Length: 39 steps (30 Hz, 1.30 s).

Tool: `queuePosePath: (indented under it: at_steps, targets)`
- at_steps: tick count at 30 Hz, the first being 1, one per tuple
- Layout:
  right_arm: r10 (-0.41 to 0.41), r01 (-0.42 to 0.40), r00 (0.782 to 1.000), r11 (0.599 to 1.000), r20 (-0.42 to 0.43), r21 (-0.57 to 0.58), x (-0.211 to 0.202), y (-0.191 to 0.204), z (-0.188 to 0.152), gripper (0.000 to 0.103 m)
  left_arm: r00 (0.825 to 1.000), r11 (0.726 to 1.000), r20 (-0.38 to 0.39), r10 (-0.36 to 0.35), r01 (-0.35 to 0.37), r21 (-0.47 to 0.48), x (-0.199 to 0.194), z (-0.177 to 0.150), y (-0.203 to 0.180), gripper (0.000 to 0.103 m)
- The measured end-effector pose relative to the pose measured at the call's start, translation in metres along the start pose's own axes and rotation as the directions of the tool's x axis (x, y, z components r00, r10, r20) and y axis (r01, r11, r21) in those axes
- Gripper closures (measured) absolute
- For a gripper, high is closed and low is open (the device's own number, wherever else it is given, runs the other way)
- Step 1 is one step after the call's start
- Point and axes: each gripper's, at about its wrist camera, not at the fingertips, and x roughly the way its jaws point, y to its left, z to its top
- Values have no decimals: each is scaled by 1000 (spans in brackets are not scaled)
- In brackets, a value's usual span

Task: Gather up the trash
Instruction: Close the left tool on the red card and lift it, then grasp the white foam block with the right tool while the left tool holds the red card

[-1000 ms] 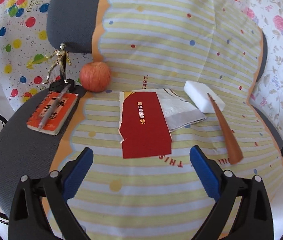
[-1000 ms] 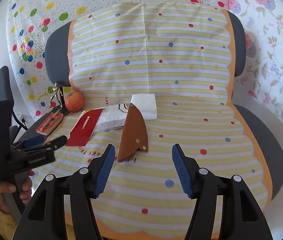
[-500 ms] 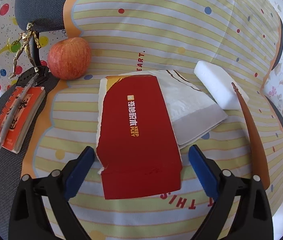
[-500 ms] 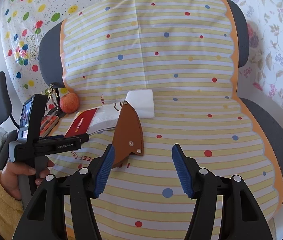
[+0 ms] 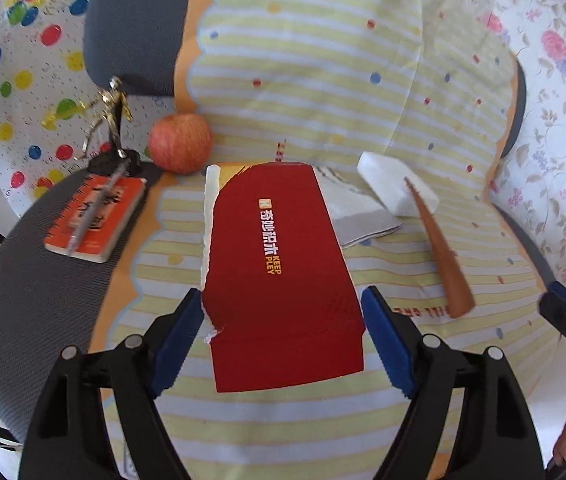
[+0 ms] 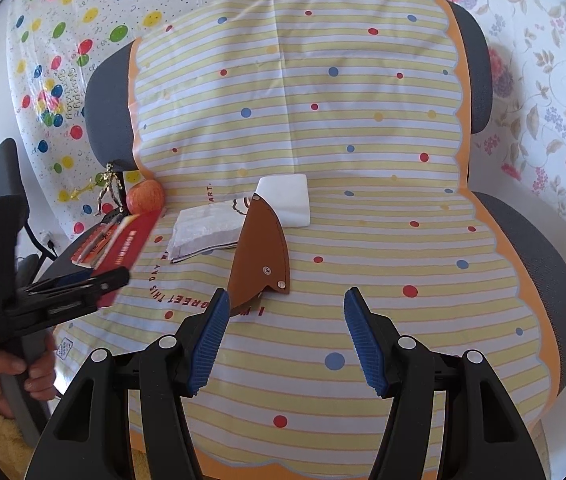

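Here, in the left wrist view, the left gripper [image 5: 283,332] has the red paper wrapper [image 5: 279,264] between its blue pads; its jaws have just been closing, and both pads now meet the wrapper's side edges near its torn lower end, so it is gripped. Beyond it a white napkin [image 5: 359,216] lies on the striped cloth [image 5: 323,80], with a white block [image 5: 395,188] and a brown leather sheath [image 5: 443,256] to the right. On the left an apple [image 5: 180,143] sits beside a small gold figurine [image 5: 111,116], and a pen [image 5: 95,208] rests on an orange notebook [image 5: 95,216]. In the right wrist view, the right gripper [image 6: 285,340] hangs over the cloth with its jaws moderately apart and nothing between them; its left pad lies just beside the sheath's [image 6: 261,256] lower edge. At the left edge a hand [image 6: 15,368] holds the left gripper's [image 6: 117,280] handle, and the red wrapper [image 6: 125,252] rises tilted off the cloth from its jaws. The napkin [image 6: 207,232] and block [image 6: 287,200] lie behind the sheath.
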Motion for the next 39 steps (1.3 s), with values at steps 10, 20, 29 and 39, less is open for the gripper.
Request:
queuePosePath:
  at_steps: [10, 20, 29, 39]
  targets:
    - [11, -13, 999, 999, -42, -40, 49, 7, 42, 42, 996, 999, 85, 28, -30, 23, -19, 16, -1, 24]
    - [-28, 18, 992, 996, -122, -83, 153, 20, 99, 19, 996, 999, 78, 38, -40, 20, 22, 44, 10, 24]
    - [-77, 56, 966, 994, -248, -92, 219, 19, 116, 18, 998, 999, 62, 30, -32, 36, 53, 61, 7, 24]
    - [-56, 55, 996, 998, -72, -24, 189, 7, 139, 40, 996, 998, 69, 51, -53, 28, 47, 57, 7, 24]
